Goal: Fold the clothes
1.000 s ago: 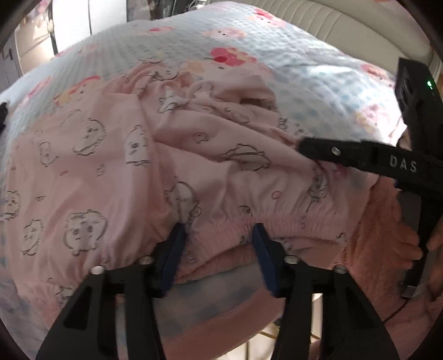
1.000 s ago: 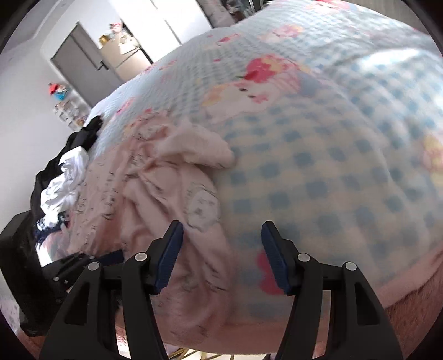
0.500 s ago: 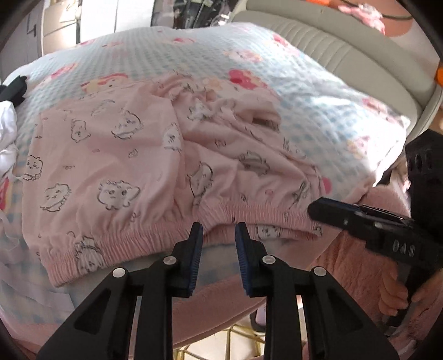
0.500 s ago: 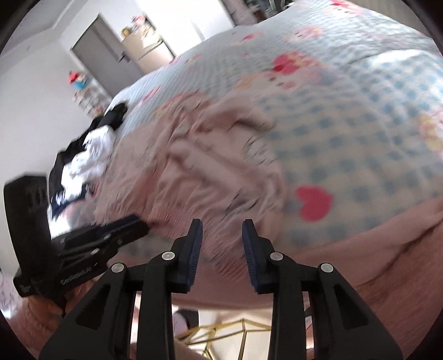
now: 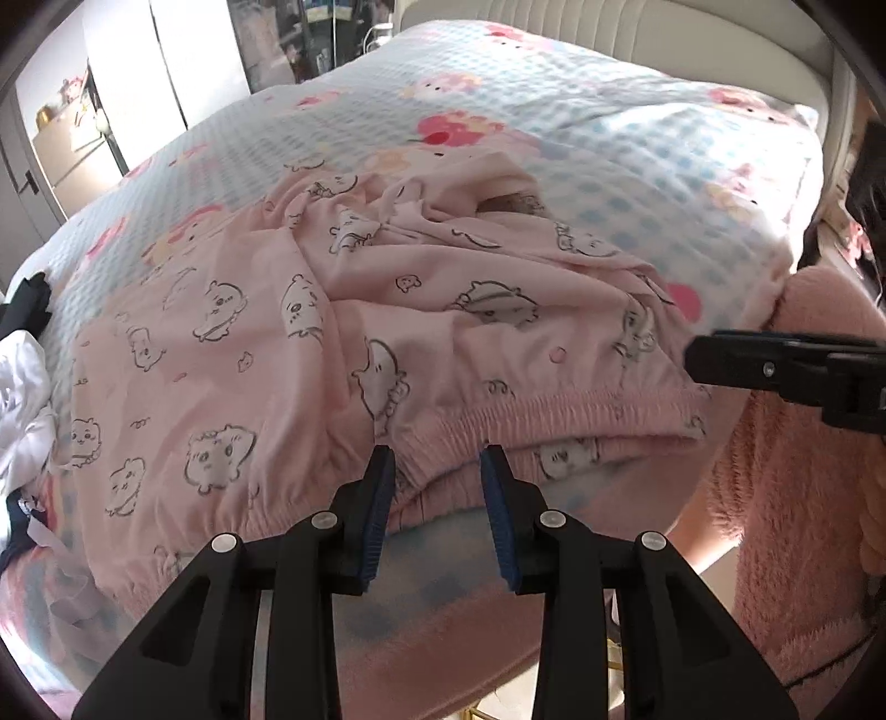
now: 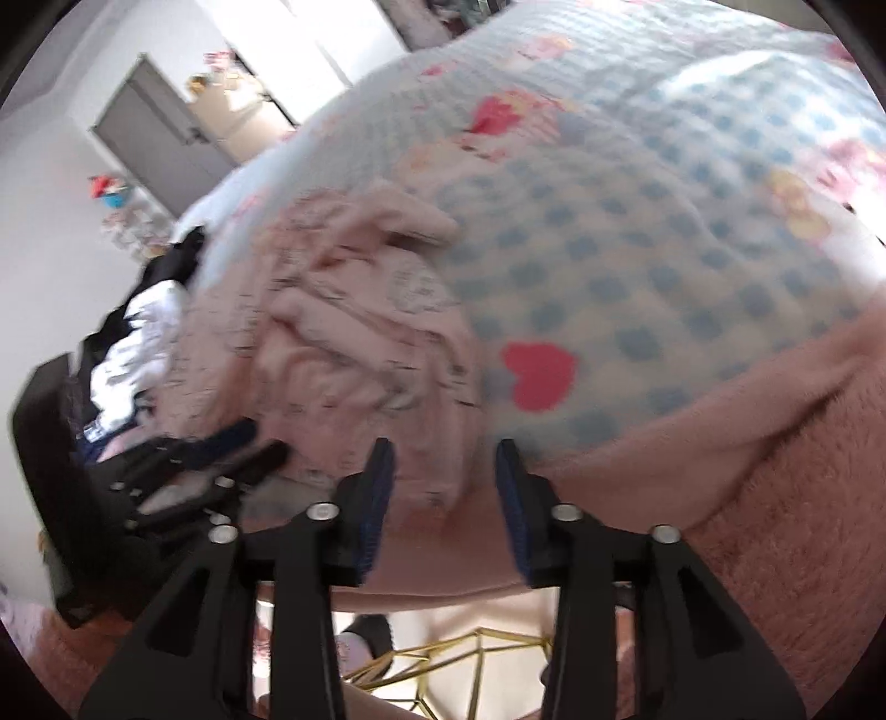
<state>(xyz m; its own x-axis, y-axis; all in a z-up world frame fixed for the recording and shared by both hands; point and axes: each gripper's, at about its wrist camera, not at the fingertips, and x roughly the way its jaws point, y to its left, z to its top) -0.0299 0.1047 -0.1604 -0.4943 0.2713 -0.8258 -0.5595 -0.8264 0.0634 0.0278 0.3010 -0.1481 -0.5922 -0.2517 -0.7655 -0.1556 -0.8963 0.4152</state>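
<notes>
Pink pyjama trousers [image 5: 343, 343] printed with cartoon animals lie crumpled on the blue-check bedspread [image 5: 637, 144], their gathered waistband [image 5: 581, 410] along the near edge of the bed. My left gripper [image 5: 440, 471] sits at that waistband with its jaws opening; the band lies between the blue pads, which do not press on it. The right gripper [image 5: 769, 365] reaches in from the right, at the waistband's right end. In the blurred right wrist view, the right gripper [image 6: 443, 459] is also opening, with the trousers' [image 6: 354, 332] corner between its fingertips and unpinched. The left gripper [image 6: 221, 454] shows at the left.
A heap of white and dark clothes [image 5: 22, 365] lies at the bed's left side, also seen as a clothes heap [image 6: 133, 327] from the right. Fluffy pink fabric [image 6: 775, 471] covers the near bed edge. A padded headboard [image 5: 664, 33] is at the back, a gold wire frame [image 6: 476, 659] on the floor below.
Both grippers narrowed half a second ago and have widened again. The left one has moved back in to the waistband. The right one has shifted from the bedspread to the trousers' right end.
</notes>
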